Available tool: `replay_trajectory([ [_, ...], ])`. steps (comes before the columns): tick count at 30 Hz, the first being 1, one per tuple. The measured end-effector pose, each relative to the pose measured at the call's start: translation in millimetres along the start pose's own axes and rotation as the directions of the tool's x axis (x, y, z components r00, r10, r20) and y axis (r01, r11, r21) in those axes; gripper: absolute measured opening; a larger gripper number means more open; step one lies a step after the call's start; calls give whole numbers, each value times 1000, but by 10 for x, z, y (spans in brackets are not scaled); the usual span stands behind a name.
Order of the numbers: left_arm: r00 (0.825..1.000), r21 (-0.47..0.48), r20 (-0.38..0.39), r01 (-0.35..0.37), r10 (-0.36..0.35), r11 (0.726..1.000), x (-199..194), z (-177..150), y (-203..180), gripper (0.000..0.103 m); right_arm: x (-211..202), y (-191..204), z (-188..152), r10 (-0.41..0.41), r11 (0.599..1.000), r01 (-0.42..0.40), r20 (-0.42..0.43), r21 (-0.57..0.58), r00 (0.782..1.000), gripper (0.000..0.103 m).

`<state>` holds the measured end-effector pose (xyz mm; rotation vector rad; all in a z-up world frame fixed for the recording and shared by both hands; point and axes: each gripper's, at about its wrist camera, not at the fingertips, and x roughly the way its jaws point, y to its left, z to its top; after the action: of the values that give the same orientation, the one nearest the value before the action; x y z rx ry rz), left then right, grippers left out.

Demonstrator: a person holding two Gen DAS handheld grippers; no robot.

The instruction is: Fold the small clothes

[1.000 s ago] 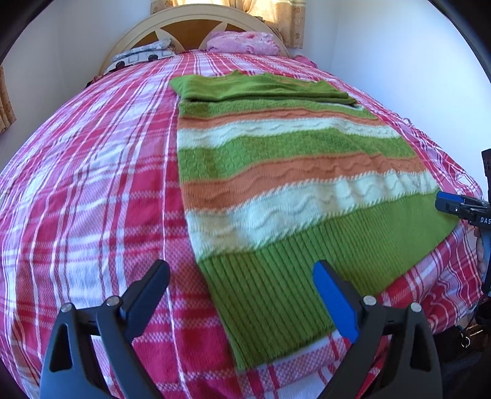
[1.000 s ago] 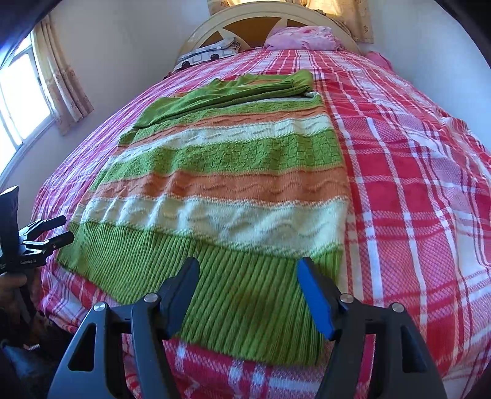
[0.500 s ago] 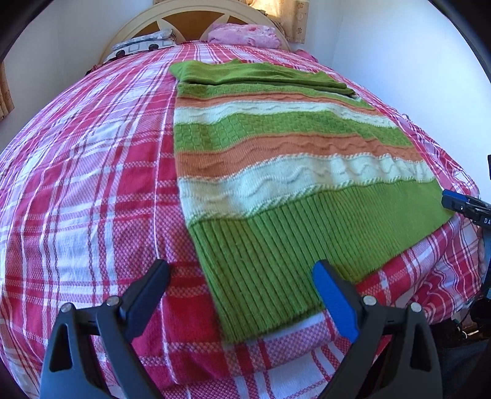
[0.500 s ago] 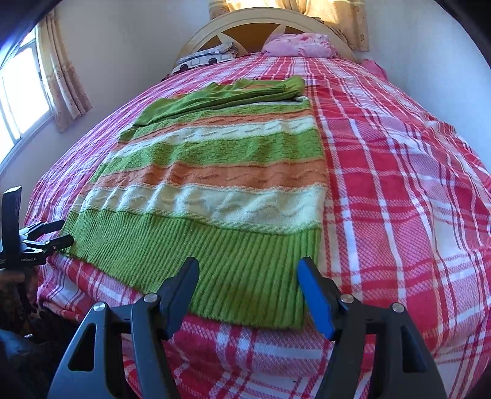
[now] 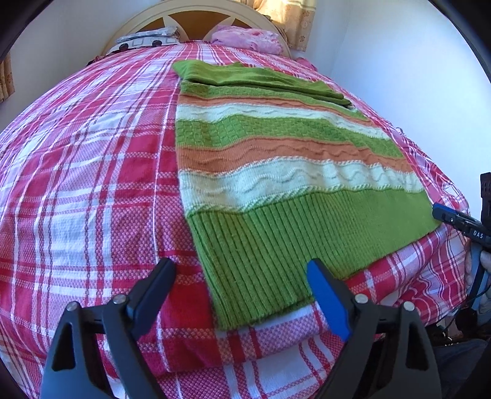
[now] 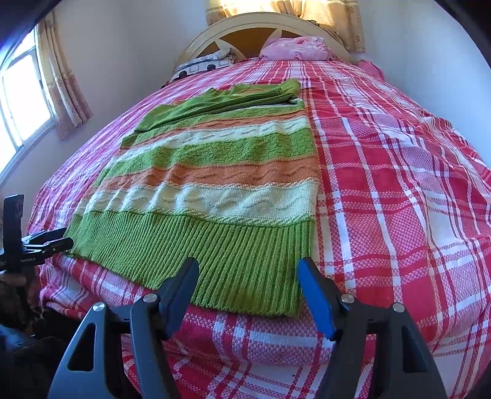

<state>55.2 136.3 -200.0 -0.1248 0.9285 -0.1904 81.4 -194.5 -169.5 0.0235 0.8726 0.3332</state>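
A striped knit sweater point(image 5: 276, 172), green, orange and cream, lies flat on the bed with its ribbed green hem nearest me and its sleeves folded across the far end. It also shows in the right wrist view point(image 6: 214, 190). My left gripper point(image 5: 239, 288) is open and empty, just short of the hem's left corner. My right gripper point(image 6: 248, 285) is open and empty, just short of the hem's right corner. Each gripper shows at the edge of the other's view: the right gripper point(image 5: 460, 221), the left gripper point(image 6: 46, 242).
The bed has a red, pink and white plaid cover point(image 5: 92, 184). Pillows point(image 6: 294, 49) lie against a cream headboard point(image 6: 254, 27) at the far end. A curtained window point(image 6: 21, 92) is on the left wall. A white wall point(image 5: 414, 76) runs along the bed's right side.
Both grippers have pulled back toward the foot of the bed and lowered. The hem now lies ahead of the fingertips instead of between them. The sweater has not moved.
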Motion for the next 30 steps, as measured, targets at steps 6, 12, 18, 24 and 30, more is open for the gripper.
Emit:
replay_trajectory([
  [6, 1000, -22, 13, 27, -27, 999, -21, 20, 47, 79, -28, -117, -16, -9, 999, 9, -5, 49, 1000, 68],
  [12, 999, -22, 41, 32, -31, 999, -21, 8, 50, 73, -24, -86, -56, 47, 998, -47, 16, 45, 999, 67],
  [18, 998, -51, 60, 37, -34, 998, -14, 17, 138, 58, 6, -86, -97, 69, 996, -71, 49, 50, 996, 53],
  [24, 995, -61, 53, 90, -87, 994, -27, 22, 155, 11, 22, -136, -124, 128, 987, -133, 53, 88, 990, 21],
  [30, 991, -107, 60, 126, -120, 986, 9, 13, 209, 16, 45, -275, -159, 206, 962, -218, 82, 165, 975, 21],
])
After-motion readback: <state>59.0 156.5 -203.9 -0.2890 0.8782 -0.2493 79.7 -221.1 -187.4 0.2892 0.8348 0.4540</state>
